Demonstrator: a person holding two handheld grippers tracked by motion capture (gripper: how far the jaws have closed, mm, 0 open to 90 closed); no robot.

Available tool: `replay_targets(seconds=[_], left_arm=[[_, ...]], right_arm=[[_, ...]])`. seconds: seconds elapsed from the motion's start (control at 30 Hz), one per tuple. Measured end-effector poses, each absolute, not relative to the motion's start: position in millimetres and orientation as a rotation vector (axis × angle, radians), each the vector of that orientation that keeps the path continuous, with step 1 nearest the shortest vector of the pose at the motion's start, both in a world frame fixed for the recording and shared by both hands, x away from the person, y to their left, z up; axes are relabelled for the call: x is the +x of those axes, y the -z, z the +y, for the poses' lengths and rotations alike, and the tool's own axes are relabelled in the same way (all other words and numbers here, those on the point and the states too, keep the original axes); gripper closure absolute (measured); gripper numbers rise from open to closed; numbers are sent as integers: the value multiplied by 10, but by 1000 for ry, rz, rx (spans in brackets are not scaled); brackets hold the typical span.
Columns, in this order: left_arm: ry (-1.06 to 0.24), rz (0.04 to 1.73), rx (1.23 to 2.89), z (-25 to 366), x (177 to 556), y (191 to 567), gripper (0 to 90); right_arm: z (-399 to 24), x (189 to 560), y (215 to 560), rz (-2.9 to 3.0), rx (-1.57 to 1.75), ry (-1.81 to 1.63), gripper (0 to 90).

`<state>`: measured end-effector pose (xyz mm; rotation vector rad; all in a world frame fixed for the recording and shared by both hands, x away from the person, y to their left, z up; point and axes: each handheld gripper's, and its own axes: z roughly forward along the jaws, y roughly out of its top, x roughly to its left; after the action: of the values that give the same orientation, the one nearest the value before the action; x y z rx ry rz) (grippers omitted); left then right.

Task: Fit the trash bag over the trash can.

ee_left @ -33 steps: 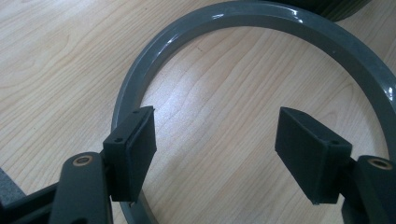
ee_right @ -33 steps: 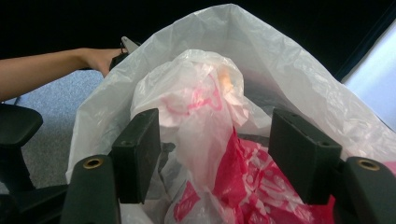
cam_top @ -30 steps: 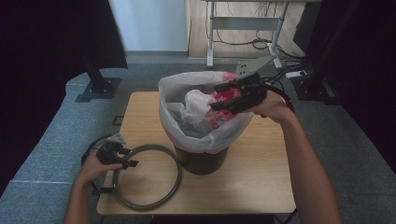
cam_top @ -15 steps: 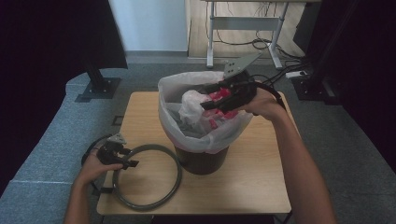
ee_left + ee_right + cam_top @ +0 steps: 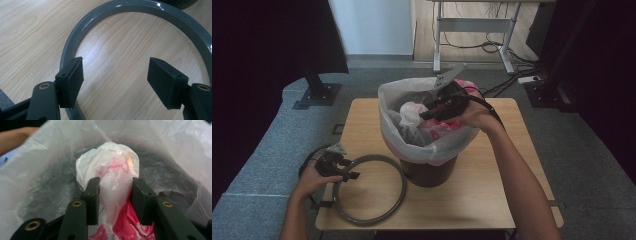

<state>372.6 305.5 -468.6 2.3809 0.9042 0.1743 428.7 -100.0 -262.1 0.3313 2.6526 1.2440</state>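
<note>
- The right gripper (image 5: 115, 195) is closing its jaws around the bunched plastic bag (image 5: 110, 170) inside the bin (image 5: 428, 172); the thin film is slipping or tearing if pulled hard
- The left gripper (image 5: 115, 82) is resting spread over the grey ring (image 5: 75, 37) beside the bin, gripping nothing, so the bin is free to tip

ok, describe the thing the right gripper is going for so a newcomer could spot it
On the wooden table stands a dark bin lined with a white bag. Inside the liner sits a bunched bag with the right gripper around it, jaws just closing, the bag between them. Unlike the smooth liner, it is a crumpled white knot with pink print.
</note>
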Motion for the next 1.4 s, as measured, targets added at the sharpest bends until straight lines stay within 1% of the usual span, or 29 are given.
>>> replay_targets(seconds=[0.2, 0.4, 0.93, 1.1, 1.17, 1.27, 1.4], left_arm=[[-175, 905, 2381, 3050, 3726, 4688, 295], [-175, 905, 2384, 3057, 3726, 4690, 295], [-170, 909, 2393, 3061, 3732, 4706, 295], [-172, 910, 2393, 3056, 3732, 4706, 294], [-170, 909, 2396, 3059, 3734, 4707, 294], [-169, 911, 2394, 3063, 3734, 4709, 294], [-171, 912, 2393, 3058, 3733, 4705, 293]], right_arm=[[-901, 4319, 2705, 2691, 329, -1176, 687], [-830, 4355, 2800, 2748, 348, -1074, 711], [-768, 4431, 2997, 2856, 413, -855, 715], [-757, 4430, 3012, 2862, 410, -826, 691], [-759, 4419, 3009, 2853, 400, -835, 657], [-775, 4403, 2990, 2823, 403, -861, 562], [-814, 4388, 2953, 2800, 408, -909, 560]])
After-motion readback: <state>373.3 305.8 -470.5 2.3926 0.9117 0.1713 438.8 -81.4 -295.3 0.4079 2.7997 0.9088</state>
